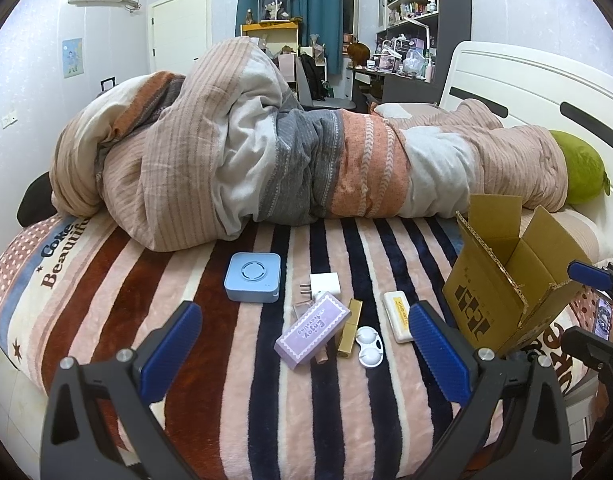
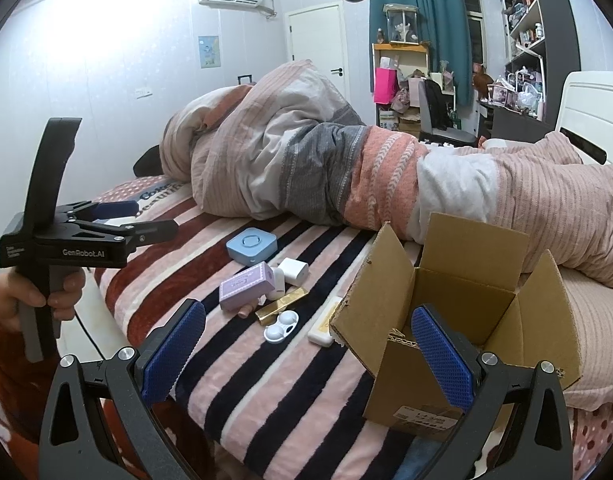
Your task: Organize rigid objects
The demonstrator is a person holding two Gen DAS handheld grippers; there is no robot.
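Note:
Several small objects lie on the striped blanket (image 1: 234, 400): a blue square box (image 1: 253, 277), a white plug adapter (image 1: 324, 285), a purple box (image 1: 312, 331), a gold bar (image 1: 349, 329), a white lens case (image 1: 369, 347) and a white flat case (image 1: 397, 317). An open cardboard box (image 1: 502, 280) stands to their right. My left gripper (image 1: 306, 344) is open and empty, just short of the objects. In the right wrist view my right gripper (image 2: 306, 348) is open and empty in front of the cardboard box (image 2: 458, 312), with the objects (image 2: 266, 280) ahead to the left.
A rolled duvet (image 1: 286, 152) lies across the bed behind the objects. A white headboard (image 1: 526, 92) and a green plush (image 1: 582, 172) are at the right. The left gripper (image 2: 118, 220) shows in the right wrist view, held by a hand.

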